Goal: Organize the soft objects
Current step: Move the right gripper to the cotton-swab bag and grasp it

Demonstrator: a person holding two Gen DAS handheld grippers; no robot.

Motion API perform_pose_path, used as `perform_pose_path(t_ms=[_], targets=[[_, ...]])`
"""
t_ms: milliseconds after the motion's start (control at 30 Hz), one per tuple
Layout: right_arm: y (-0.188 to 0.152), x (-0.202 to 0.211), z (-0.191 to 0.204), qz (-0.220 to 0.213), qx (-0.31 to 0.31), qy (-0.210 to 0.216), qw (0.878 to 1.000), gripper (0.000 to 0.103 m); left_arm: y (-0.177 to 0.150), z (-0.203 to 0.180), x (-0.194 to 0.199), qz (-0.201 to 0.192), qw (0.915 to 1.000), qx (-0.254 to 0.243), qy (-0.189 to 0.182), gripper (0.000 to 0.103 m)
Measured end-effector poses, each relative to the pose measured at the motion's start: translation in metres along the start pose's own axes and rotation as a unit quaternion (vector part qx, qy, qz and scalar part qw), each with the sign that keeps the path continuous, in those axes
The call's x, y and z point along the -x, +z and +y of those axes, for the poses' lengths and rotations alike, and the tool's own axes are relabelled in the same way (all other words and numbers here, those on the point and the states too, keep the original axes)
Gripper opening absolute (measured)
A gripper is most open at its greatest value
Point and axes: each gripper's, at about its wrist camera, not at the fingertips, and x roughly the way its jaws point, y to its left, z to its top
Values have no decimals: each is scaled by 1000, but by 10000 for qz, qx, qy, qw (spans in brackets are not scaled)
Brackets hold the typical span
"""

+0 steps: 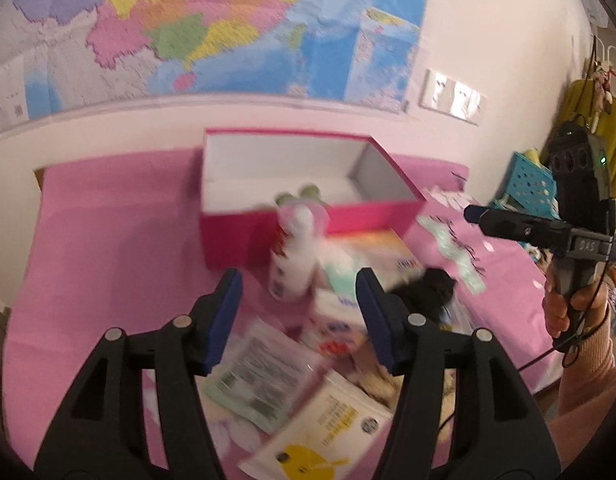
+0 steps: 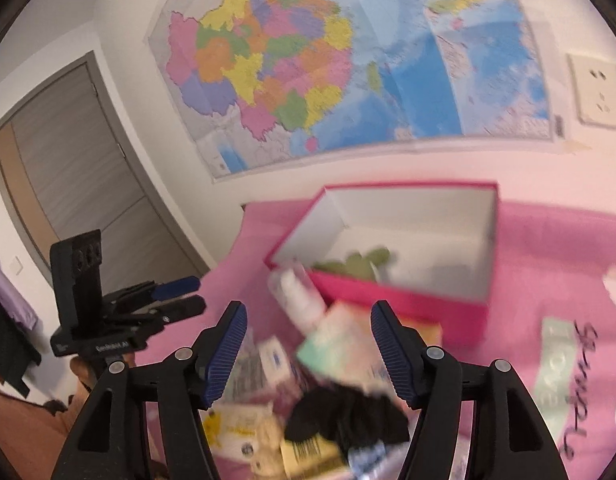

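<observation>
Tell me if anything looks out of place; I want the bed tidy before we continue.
Yes. Packets, a black fabric item and a white bottle lie jumbled on the pink cover in front of the pink box, overlapping at odd angles. Only something green sits inside the box.

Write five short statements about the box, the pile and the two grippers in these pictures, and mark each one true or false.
1. The pink box stands open, with no lid on it. True.
2. The box holds nothing. False: a green soft thing lies inside, by the front wall.
3. The left gripper is shut on a packet. False: its jaws stand wide apart, above the pile, holding nothing.
4. A black soft thing lies in the pile in front of the box. True.
5. The right gripper is open. True: nothing sits between its blue pads.
</observation>
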Motion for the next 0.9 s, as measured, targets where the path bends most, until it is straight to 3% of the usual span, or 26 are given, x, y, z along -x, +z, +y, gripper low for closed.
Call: perform_pose_path(t_ms=[267,433,533,767,900], targets=[[-66,15,-47,425,-730,-596,9946,66,-32,-43,-9,411,9950,-243,-873,61],[-91,19,-99,498,-1441,-940,9838,66,-50,-97,-22,852,9789,-716,-1715,61],[-94,16,-110,494,-1501,-942,9829,66,-61,-125,-35,1200,9672,-949,-2026,61],[-81,0,-117,571,-1128,-823,9886,66,-75,-155,-62,1881,9531,-942,-2174,61],[-71,-19,-120,797,-879,-621,9910,67,-73,-159,-71,2029,9544,-878,-2004,61]])
